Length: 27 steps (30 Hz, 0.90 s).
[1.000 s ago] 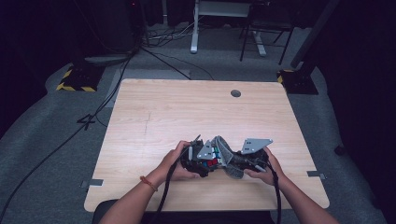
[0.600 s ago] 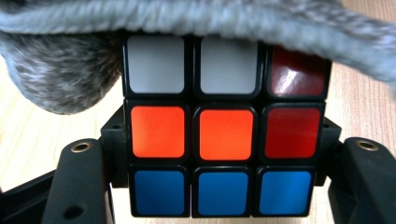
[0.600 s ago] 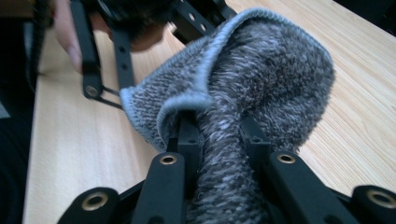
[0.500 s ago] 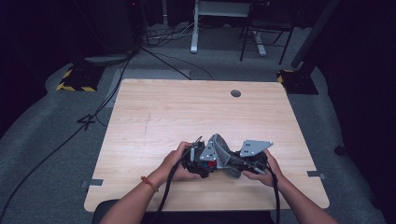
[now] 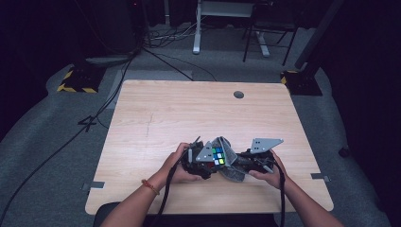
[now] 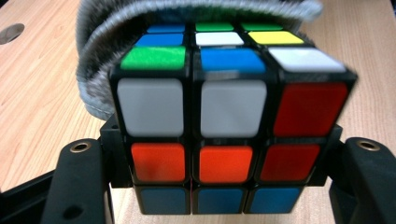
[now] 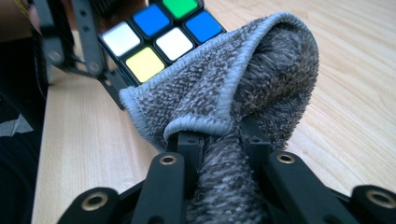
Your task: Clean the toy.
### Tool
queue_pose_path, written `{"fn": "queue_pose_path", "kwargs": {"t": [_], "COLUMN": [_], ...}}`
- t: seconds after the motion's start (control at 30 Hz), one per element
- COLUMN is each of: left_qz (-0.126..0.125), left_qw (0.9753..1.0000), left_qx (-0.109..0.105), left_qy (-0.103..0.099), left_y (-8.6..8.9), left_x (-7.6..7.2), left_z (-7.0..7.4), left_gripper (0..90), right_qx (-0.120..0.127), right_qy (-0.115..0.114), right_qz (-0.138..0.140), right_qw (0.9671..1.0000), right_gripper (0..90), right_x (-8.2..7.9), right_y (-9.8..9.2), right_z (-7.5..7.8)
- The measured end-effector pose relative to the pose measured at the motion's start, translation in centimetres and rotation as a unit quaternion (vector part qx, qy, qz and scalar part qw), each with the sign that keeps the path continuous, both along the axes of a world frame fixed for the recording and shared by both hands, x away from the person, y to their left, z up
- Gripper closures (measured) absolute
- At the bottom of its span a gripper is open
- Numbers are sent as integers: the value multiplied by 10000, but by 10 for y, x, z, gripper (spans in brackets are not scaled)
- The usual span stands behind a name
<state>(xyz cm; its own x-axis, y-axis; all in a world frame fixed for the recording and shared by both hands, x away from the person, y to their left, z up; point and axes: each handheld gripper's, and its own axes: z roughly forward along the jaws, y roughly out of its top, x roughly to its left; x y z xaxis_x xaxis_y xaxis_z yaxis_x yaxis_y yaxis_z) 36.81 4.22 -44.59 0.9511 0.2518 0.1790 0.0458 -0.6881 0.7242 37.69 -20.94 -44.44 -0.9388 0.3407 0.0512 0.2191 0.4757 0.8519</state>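
A: What could go wrong from here?

B: The scrambled, black-framed plastic puzzle cube [image 6: 229, 126] is held off the pale wooden table [image 5: 179, 109], near its front edge, gripped only low on its two sides. If the grey terry cloth [image 7: 233, 93] drags hard across its top, I'd guess the cube could twist or pop out of the jaws and drop. The cloth could also slide out of its own pinch, since it's bunched rather than flat.

A: So how is each gripper set?

B: The left gripper [image 6: 224, 186] is closed about a cube's width, a jaw pressing each side of the cube. The right gripper [image 7: 219, 144] is nearly closed, its jaws nipping a thick fold of the cloth, which drapes over the cube's far top edge
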Motion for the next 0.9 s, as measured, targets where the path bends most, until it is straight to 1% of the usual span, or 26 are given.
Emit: {"fn": "queue_pose_path", "kwargs": {"t": [0.07,0.1,0.13,0.2,0.23,0.27,0.3,0.37,0.43,0.5,0.53,0.6,0.67,0.73,0.77,0.83,0.87,0.9], "left_qz": [-39,-21,-48,-53,-48,-40,-43,-58,-56,-44,-46,-28,-17,-9,1,-21,-28,-29], "left_qw": [10000,9999,9999,9997,9996,9996,9996,9997,9998,9999,9999,9999,9999,9999,9999,9997,9997,9997], "left_qx": [68,104,156,236,294,287,273,234,182,145,135,158,103,137,151,232,239,237], "left_qy": [-4,23,7,11,1,9,20,17,5,-8,-15,-32,13,10,41,68,72,74], "left_y": [-2,-3,-4,-6,-7,-7,-7,-6,-6,-5,-5,-4,-2,-2,-2,-4,-4,-5], "left_x": [0,0,0,-1,-1,0,0,0,0,-1,-1,-1,0,0,0,0,0,0], "left_z": [-2,-3,-4,-6,-6,-7,-7,-5,-4,-2,-1,0,0,0,-1,-2,-3,-3], "left_gripper": [326,326,326,326,327,327,328,330,330,331,331,331,331,331,331,330,330,331], "right_qx": [31,7,-26,-16,-78,-157,-168,-187,-320,-667,-799,-916,-899,-802,-706,-444,-310,-248], "right_qy": [-127,-180,-239,-301,-336,-402,-431,-419,-441,-463,-434,-357,-326,-347,-333,-357,-352,-361], "right_qz": [69,101,120,202,202,186,177,147,80,13,-19,-26,-21,6,23,74,72,67], "right_qw": [9999,9998,9996,9993,9992,9989,9988,9988,9985,9967,9959,9952,9954,9962,9969,9984,9989,9990], "right_gripper": [754,754,754,754,754,753,753,754,755,755,755,756,755,755,755,755,755,755], "right_x": [-4,-5,-7,-10,-12,-12,-13,-12,-11,-9,-8,-6,-5,-6,-7,-9,-10,-11], "right_y": [1,2,3,5,7,8,9,8,9,12,14,16,16,15,14,11,10,10], "right_z": [3,4,6,8,8,8,8,6,3,-4,-9,-16,-15,-12,-9,-2,2,4]}}
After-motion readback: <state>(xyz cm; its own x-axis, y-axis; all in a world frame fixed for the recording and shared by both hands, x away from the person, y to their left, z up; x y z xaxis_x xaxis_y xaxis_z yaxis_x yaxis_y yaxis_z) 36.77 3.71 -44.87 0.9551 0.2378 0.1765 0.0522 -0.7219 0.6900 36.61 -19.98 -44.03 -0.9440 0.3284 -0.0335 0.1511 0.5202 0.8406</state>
